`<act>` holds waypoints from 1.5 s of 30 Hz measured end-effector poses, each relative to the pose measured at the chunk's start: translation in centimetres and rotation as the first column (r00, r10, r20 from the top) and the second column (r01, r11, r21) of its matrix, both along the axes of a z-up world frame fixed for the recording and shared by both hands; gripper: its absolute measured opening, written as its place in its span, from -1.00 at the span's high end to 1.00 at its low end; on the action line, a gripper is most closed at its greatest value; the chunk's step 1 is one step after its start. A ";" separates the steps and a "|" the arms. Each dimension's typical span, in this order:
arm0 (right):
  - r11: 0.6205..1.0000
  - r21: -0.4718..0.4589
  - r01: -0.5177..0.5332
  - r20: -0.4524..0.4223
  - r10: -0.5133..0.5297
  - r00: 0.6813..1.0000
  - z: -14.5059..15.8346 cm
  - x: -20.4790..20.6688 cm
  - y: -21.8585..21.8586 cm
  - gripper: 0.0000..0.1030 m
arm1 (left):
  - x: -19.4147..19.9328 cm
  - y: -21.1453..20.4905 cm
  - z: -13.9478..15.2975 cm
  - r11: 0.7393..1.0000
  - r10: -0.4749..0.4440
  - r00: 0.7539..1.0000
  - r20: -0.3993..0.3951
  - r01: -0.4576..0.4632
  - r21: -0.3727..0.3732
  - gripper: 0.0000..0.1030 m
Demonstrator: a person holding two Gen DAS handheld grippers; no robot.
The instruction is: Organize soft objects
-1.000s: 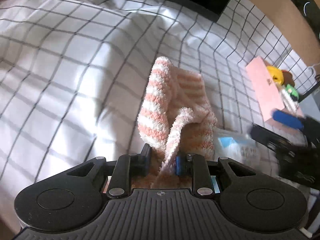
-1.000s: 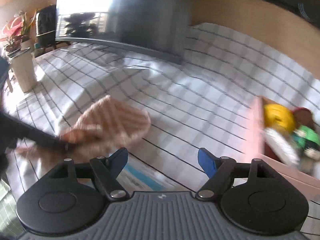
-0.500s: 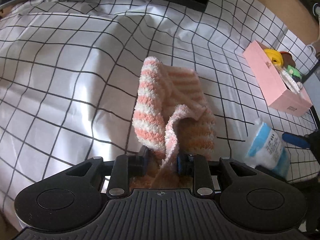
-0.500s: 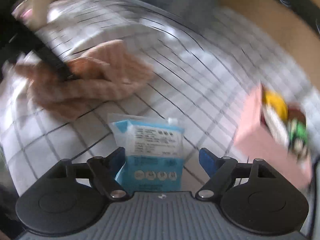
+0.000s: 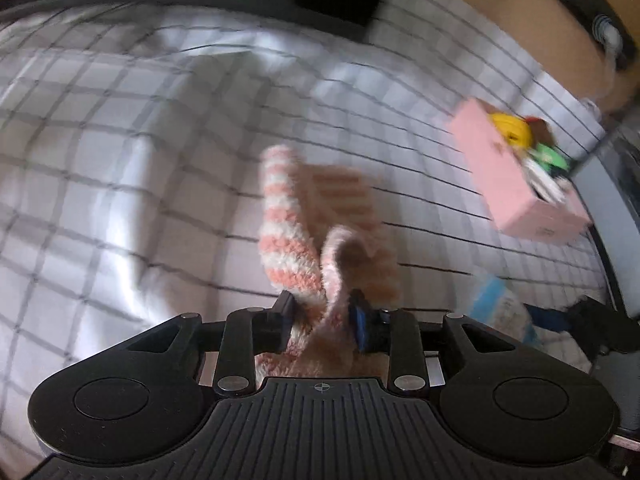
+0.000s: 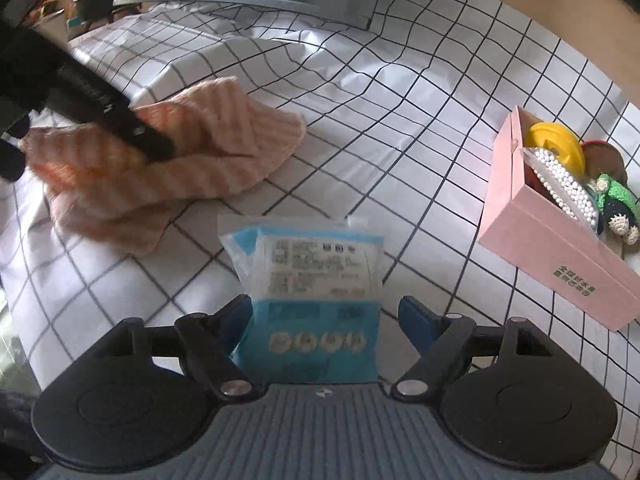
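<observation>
Grid-checked white sheet (image 6: 400, 92), spread across the whole surface under everything else and creased into a ridge toward 12 o'clock in the right wrist view.

Striped peach-and-white towel (image 6: 208, 152), bunched in soft folds at 10 o'clock of the right wrist view, resting on the sheet well apart from the box. Seen in the left wrist view (image 5: 304, 240) rising straight ahead at 12 o'clock from between the fingers, a fold of it lodged in the gap and touching both pads.

Pink box (image 6: 560, 256), lying on the sheet at 3 o'clock of the right wrist view, open side up, packed with a yellow round toy (image 6: 556, 144), a bag of white beads (image 6: 564, 184) and a green knitted toy (image 6: 616, 200). Same box at 2 o'clock in the blurred left wrist view (image 5: 516, 184).

Blue-and-white packet (image 6: 312, 292), flat on the sheet at 6 o'clock, between the towel and the box, its near end lying between the spread blue pads; contact with either pad not visible.

Left gripper (image 5: 324, 316), jaws easing apart with the towel fold between them and the pads pressed against it.

Right gripper (image 6: 324, 320), jaws standing wide and released around the packet.
</observation>
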State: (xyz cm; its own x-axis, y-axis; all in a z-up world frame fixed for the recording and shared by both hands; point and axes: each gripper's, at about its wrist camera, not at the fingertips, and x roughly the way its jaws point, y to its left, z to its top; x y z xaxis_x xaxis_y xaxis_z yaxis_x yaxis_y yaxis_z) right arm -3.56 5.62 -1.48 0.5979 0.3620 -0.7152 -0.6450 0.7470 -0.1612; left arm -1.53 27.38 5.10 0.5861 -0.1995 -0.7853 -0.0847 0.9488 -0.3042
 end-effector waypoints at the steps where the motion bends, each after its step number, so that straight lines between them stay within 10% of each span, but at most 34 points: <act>1: 1.000 -0.006 -0.004 0.006 0.004 1.000 0.0 -0.2 -0.2 -0.56 | 0.1 -0.8 0.2 0.999 -0.045 0.999 0.014 0.045 0.002 0.35; 6: 0.999 -0.020 0.026 0.041 -0.026 0.999 0.3 -0.5 -1.7 -0.56 | -0.4 -5.8 1.1 0.950 -0.299 0.953 0.042 0.294 0.102 0.35; 15: 0.983 -0.008 0.181 0.095 -0.180 0.979 1.8 0.5 -6.1 -0.56 | -1.9 -10.6 1.1 0.871 -0.444 0.896 -0.016 0.436 0.225 0.31; 22: 0.980 0.114 -0.163 0.091 0.153 0.984 5.1 -2.4 -5.6 -0.56 | -2.1 -4.0 3.5 0.984 -0.178 0.983 0.047 0.179 -0.015 0.31; 31: 0.850 -0.032 -0.527 -0.011 0.527 0.850 2.0 -3.9 4.0 -0.57 | -4.9 0.9 3.3 0.998 0.047 0.997 0.057 -0.045 -0.051 0.31; 34: 0.839 -0.100 -0.535 -0.021 0.535 0.844 0.6 -4.3 4.4 -0.46 | -6.5 2.9 2.4 0.991 0.118 0.992 0.037 -0.116 -0.065 0.31; 36: 0.846 -0.074 -0.528 -0.031 0.527 0.849 1.0 -4.2 3.9 0.44 | -7.4 4.2 1.9 0.983 0.172 0.985 0.020 -0.170 -0.075 0.31; 38: 0.864 -0.070 -0.499 -0.020 0.499 0.867 2.0 -3.6 4.0 0.76 | -8.2 5.2 1.7 0.975 0.207 0.978 0.013 -0.205 -0.082 0.31; 45: 0.955 0.152 -0.255 0.015 0.256 0.967 7.7 3.6 2.9 0.76 | -8.1 5.5 2.1 0.975 0.201 0.979 0.037 -0.196 -0.099 0.31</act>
